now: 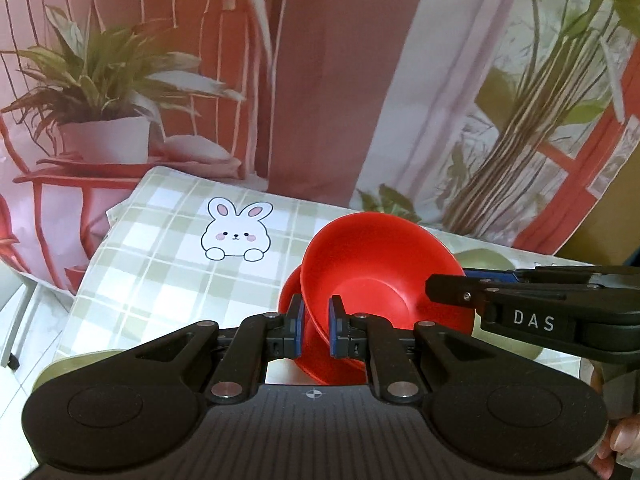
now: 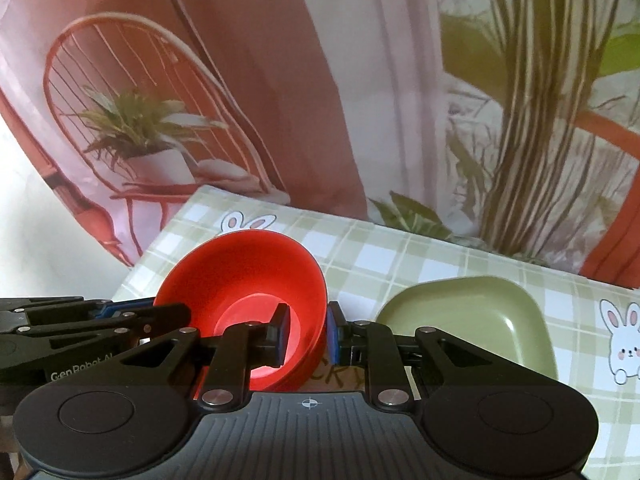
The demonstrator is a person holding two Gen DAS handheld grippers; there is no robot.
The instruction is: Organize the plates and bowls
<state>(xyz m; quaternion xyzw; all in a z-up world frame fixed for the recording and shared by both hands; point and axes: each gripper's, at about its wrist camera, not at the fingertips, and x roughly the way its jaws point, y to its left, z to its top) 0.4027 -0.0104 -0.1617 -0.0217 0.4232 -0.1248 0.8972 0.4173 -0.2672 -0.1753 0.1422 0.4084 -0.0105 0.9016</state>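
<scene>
A green-and-white checked tablecloth [image 1: 160,264] covers the table; a cartoon white rabbit [image 1: 236,230] with pink ears is printed on it, and another rabbit [image 2: 622,346] near its right edge; behind hangs a printed backdrop [image 1: 320,80] showing a red wire chair [image 1: 132,60], a potted plant [image 1: 100,92] and pink curtains [image 1: 432,100].

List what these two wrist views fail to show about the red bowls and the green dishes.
- Red bowls: how many are nested; rims overlap in both views.
- Green plate: near edge hidden behind the right gripper.
- Second green dish, left wrist view: mostly hidden by bowl and gripper.
- Writing beneath the bowls: illegible, right wrist view.
</scene>
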